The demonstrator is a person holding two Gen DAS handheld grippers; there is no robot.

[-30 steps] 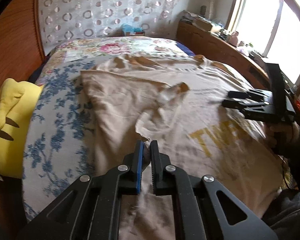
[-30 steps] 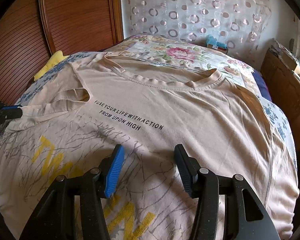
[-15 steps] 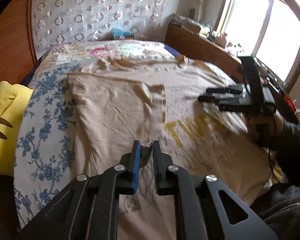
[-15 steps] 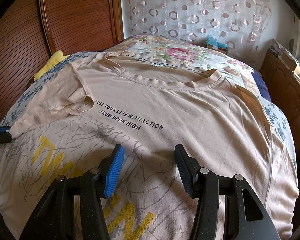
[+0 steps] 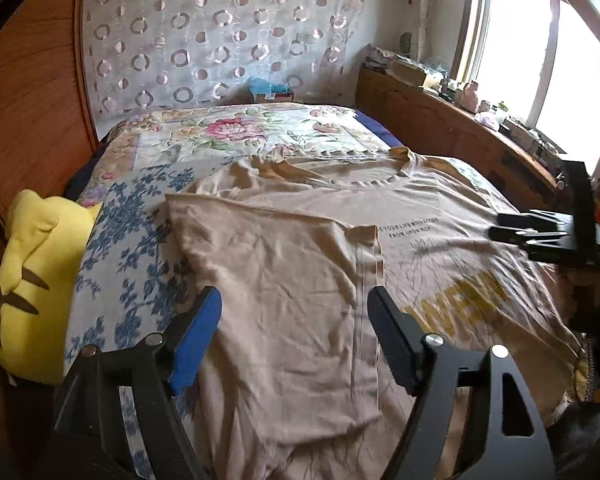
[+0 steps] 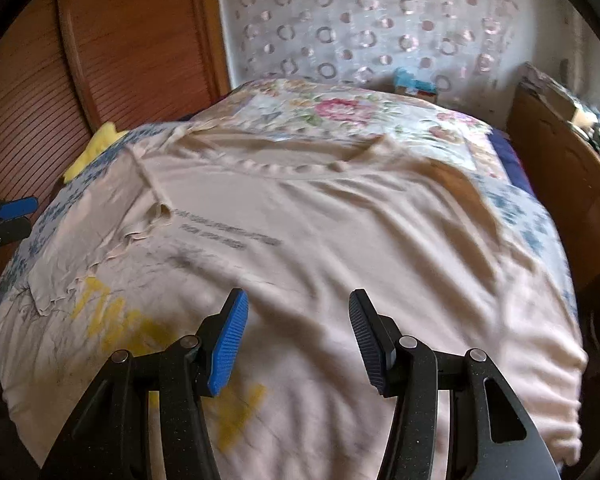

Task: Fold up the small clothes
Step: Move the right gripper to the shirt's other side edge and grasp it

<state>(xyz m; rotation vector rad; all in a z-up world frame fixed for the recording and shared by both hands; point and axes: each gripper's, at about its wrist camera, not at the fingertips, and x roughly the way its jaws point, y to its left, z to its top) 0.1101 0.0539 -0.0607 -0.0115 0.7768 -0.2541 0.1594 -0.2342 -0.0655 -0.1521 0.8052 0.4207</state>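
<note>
Beige T-shirt (image 5: 420, 240) is laid flat on the floral bedspread (image 5: 140, 264), its left side and sleeve folded over onto the front, fold edge just beside the printed text. Left gripper (image 5: 294, 332) is seen above the folded flap with jaws wide apart, having just been opening; nothing is between them. Right gripper (image 6: 298, 338) is held over the shirt's lower front, jaws apart, nothing clamped. A yellow plush (image 5: 36, 280) is seen at the bed's left edge.
</note>
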